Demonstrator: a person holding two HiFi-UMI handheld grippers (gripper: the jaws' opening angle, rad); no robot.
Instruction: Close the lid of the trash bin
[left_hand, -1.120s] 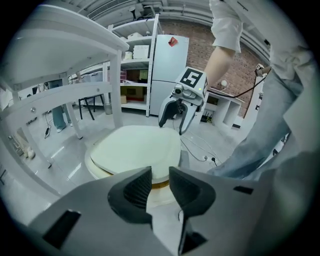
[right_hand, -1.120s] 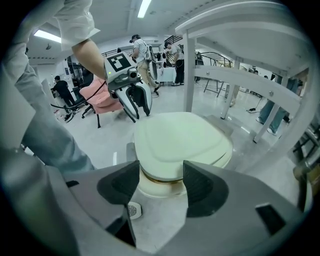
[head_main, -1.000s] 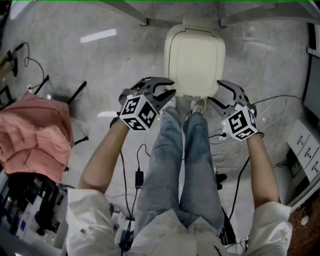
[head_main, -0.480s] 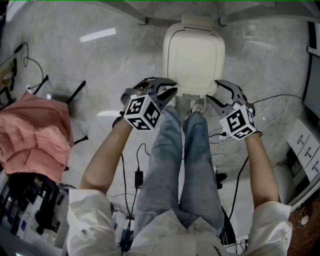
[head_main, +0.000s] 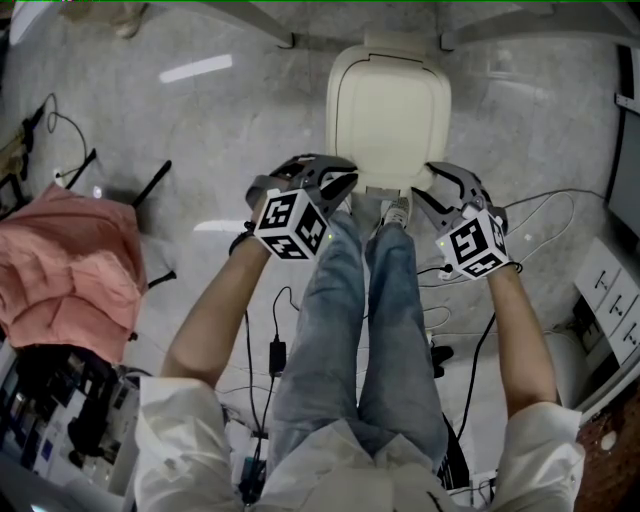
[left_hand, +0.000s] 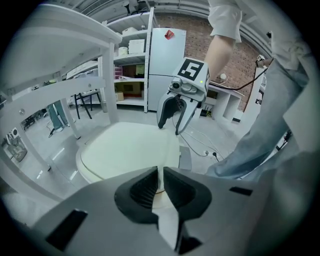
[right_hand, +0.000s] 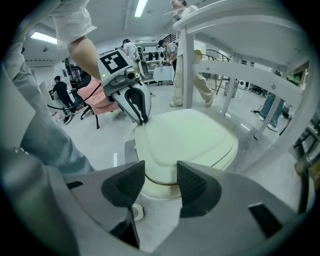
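The cream trash bin (head_main: 388, 115) stands on the grey floor ahead of my feet, its lid (left_hand: 127, 150) lying flat and closed on the body. My left gripper (head_main: 340, 185) hovers at the bin's near left corner, its jaws closing to a thin slit with nothing between them. My right gripper (head_main: 425, 195) hangs at the near right corner, jaws closing but still apart, also with nothing between them. In the right gripper view the lid (right_hand: 187, 137) lies just beyond the fingertips, with the left gripper (right_hand: 142, 121) across it. Neither gripper touches the bin.
A grey foot pedal (left_hand: 185, 160) juts from the bin's front, beside my shoes (head_main: 397, 210). White table legs (left_hand: 111, 80) flank the bin. A pink cloth (head_main: 65, 265) lies at the left. Cables (head_main: 460, 270) and a power adapter (head_main: 278, 355) lie on the floor.
My left gripper has drifted slightly right toward the bin and its jaws have narrowed. The right gripper has stayed put while its jaws came closer together.
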